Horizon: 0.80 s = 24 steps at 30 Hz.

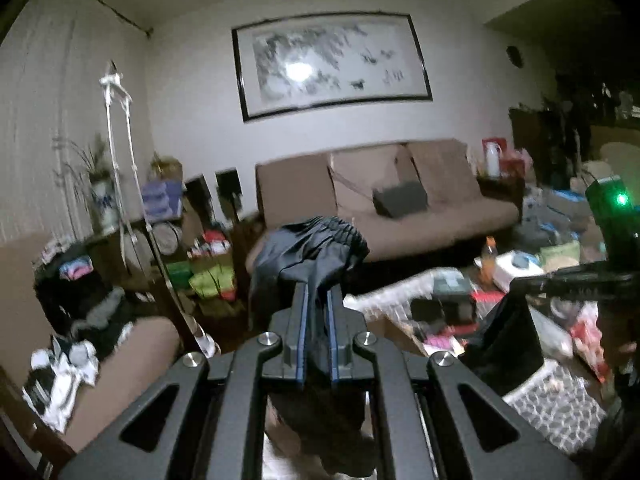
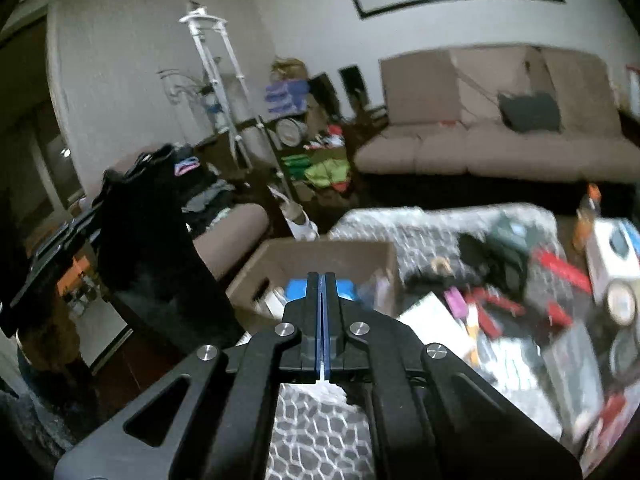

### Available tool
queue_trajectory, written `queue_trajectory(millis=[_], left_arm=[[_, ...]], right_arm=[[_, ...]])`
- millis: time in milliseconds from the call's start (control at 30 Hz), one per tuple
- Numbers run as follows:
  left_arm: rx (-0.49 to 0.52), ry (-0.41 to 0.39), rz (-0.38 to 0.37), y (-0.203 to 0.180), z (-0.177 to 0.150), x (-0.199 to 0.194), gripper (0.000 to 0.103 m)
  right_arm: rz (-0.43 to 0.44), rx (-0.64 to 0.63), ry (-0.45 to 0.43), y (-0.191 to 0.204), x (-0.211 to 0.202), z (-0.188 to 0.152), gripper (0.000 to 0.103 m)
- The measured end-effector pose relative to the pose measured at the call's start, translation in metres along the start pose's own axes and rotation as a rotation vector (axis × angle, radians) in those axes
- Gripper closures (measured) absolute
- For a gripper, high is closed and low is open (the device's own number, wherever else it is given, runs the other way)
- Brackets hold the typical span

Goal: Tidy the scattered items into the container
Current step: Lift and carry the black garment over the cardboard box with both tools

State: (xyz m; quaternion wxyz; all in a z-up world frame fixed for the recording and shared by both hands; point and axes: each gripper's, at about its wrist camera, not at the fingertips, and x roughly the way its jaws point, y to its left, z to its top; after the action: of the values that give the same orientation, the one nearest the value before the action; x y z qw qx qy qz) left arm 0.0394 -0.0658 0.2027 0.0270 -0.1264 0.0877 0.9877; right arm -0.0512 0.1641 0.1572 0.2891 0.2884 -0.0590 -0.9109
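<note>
The left tool [image 1: 318,300] was clamped on a dark garment [image 1: 308,252], which bunched above its fingers and hung down beneath them, held up in the air in front of the brown sofa [image 1: 384,204]. The right tool [image 2: 322,284] was closed with its fingers pressed together and nothing between them, hovering above an open cardboard box [image 2: 320,256] that held a blue item [image 2: 298,289]. The box sat on a worktop [image 2: 316,436] covered in a patterned cloth and strewn with red, black and white clutter. More clothes lay heaped on the armchair [image 1: 132,356] to the left.
</note>
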Motion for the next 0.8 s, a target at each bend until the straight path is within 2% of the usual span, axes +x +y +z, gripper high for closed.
queue_trajectory(millis=[233,333,400,467,567,800], left_arm=[[-0.015,-0.034,0.048,0.021,0.049,0.044,0.095],[-0.049,-0.023,0.084,0.035,0.059,0.067,0.095],[-0.066,-0.009,0.107,0.043,0.057,0.078,0.095],[-0.067,0.010,0.126,0.051,0.046,0.084,0.095],[-0.059,0.085,0.134,0.057,0.021,0.103,0.095],[-0.072,0.320,0.087,0.045,-0.062,0.191,0.095]], right_arm=[[0.053,-0.089,-0.056,0.048,0.033,0.081,0.102],[0.095,-0.093,-0.086,0.060,0.048,0.108,0.102],[0.121,-0.086,-0.103,0.062,0.062,0.113,0.102],[0.143,-0.078,-0.109,0.063,0.079,0.116,0.102],[0.114,-0.084,-0.066,0.056,0.119,0.102,0.102],[0.022,-0.007,0.132,0.008,0.233,0.052,0.102]])
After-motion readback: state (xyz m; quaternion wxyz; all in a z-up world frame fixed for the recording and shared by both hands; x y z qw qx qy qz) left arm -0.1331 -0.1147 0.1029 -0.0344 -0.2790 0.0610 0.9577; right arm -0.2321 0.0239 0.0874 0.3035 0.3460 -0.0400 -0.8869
